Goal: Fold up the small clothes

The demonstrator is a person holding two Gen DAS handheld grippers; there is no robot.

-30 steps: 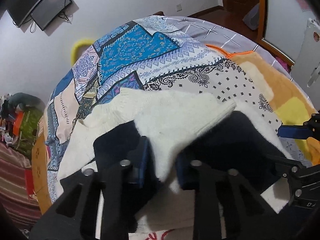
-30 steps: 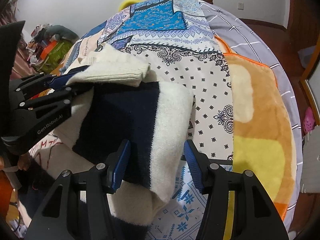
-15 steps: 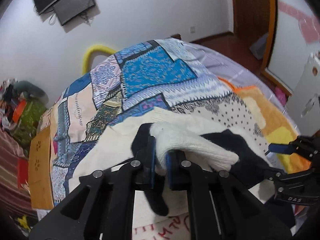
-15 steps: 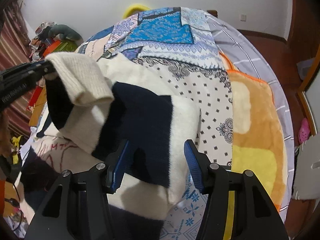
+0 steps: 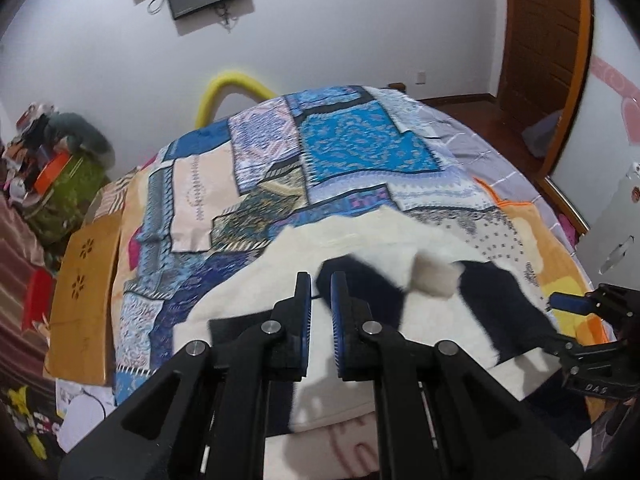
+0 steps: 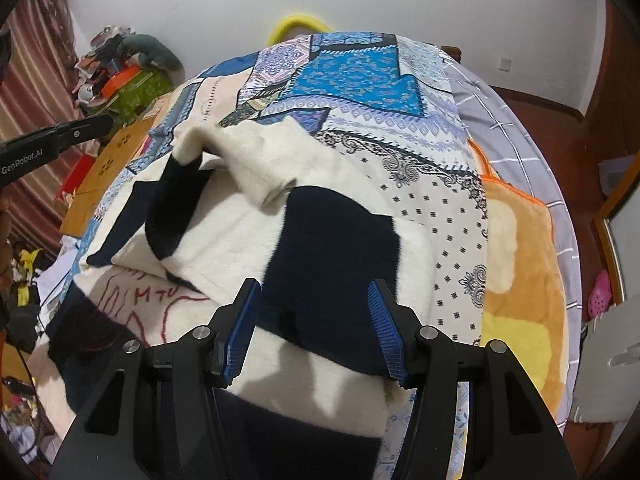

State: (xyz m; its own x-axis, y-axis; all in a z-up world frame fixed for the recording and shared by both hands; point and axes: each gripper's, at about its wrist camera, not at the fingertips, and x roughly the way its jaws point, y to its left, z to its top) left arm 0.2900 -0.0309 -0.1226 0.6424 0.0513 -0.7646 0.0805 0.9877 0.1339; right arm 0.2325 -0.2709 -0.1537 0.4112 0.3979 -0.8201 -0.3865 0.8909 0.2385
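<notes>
Left wrist view: left gripper [image 5: 320, 300] tilted down, jaws nearly closed, above sweater [image 5: 360, 240].

Left gripper [image 5: 319, 296]: black angular plastic arms, silver round screws, blue ribbed pads. Right gripper [image 6: 315, 322]: same build, blue ridged pads; white "GenRobot.AI" lettering on black side.

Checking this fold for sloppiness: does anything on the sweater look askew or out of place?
Yes. One cream sleeve lies crumpled and diagonal across the sweater, its cuff folded over rather than flat, and the dark stripes do not line up. The left tongs are shut on nothing, above it.
</notes>
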